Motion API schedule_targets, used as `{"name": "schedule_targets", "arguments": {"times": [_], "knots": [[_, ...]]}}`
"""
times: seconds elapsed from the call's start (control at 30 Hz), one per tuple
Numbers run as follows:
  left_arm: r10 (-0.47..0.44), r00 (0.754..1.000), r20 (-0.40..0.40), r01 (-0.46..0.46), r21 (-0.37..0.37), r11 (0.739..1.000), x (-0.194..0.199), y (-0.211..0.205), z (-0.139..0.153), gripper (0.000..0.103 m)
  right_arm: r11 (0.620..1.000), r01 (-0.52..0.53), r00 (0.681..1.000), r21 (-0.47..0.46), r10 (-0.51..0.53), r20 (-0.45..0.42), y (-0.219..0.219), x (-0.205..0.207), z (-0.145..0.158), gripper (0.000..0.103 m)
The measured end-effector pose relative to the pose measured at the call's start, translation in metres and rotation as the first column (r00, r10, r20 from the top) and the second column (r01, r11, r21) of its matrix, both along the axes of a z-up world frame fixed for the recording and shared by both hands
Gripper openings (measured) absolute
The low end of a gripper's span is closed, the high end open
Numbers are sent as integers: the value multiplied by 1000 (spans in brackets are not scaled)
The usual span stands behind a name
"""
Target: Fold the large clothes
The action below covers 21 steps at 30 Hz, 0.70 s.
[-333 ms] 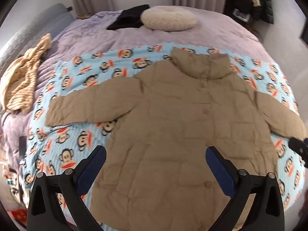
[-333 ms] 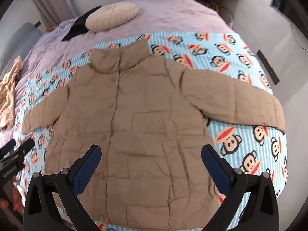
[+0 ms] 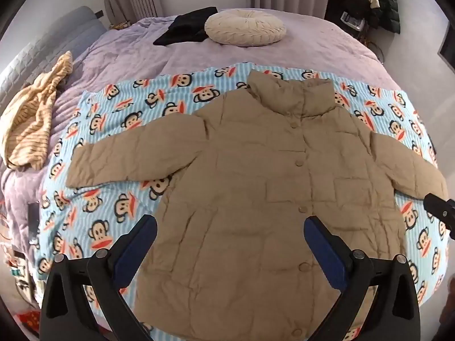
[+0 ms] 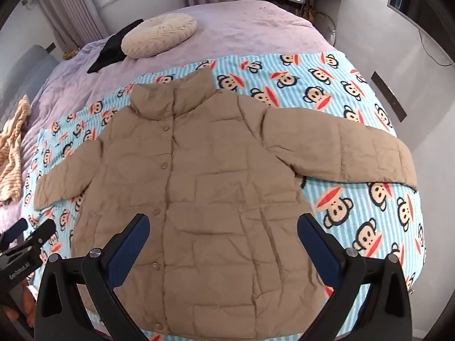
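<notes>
Jacket: tan quilted puffer jacket (image 3: 256, 187) (image 4: 204, 187), buttoned, flat, sleeves spread on monkey-print blue striped blanket (image 3: 113, 204) (image 4: 355, 199).
Left tool (image 3: 230, 244): released, empty, above hem.
Right tool (image 4: 223, 241): released, empty.

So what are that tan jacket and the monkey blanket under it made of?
The jacket looks like a thin, matte synthetic shell with light padding: stitched quilt lines, soft puffy wrinkles and a row of snap-like buttons. The blanket looks like printed fleece or soft plush, judging by its fuzzy, non-shiny surface, though plain printed cotton can't be ruled out.
</notes>
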<state>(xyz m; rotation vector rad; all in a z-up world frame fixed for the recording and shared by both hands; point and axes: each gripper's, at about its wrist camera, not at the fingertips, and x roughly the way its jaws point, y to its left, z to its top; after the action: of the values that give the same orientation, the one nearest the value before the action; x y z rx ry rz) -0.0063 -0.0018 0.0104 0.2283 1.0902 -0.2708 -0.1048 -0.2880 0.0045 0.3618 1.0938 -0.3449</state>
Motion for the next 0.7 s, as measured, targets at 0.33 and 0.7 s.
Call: {"name": "schedule_targets", "arguments": {"times": [0.33,0.7], "knots": [[-9,1000,-11,9,17,1000,12,2,0,103,1000,-23,999,-20,22,-44,15,16,1,103],[4,1000,-31,-4,21,1000,19,-3,-9,103,1000,-24,998,-15,23,-59,13,23,-3,103]]}}
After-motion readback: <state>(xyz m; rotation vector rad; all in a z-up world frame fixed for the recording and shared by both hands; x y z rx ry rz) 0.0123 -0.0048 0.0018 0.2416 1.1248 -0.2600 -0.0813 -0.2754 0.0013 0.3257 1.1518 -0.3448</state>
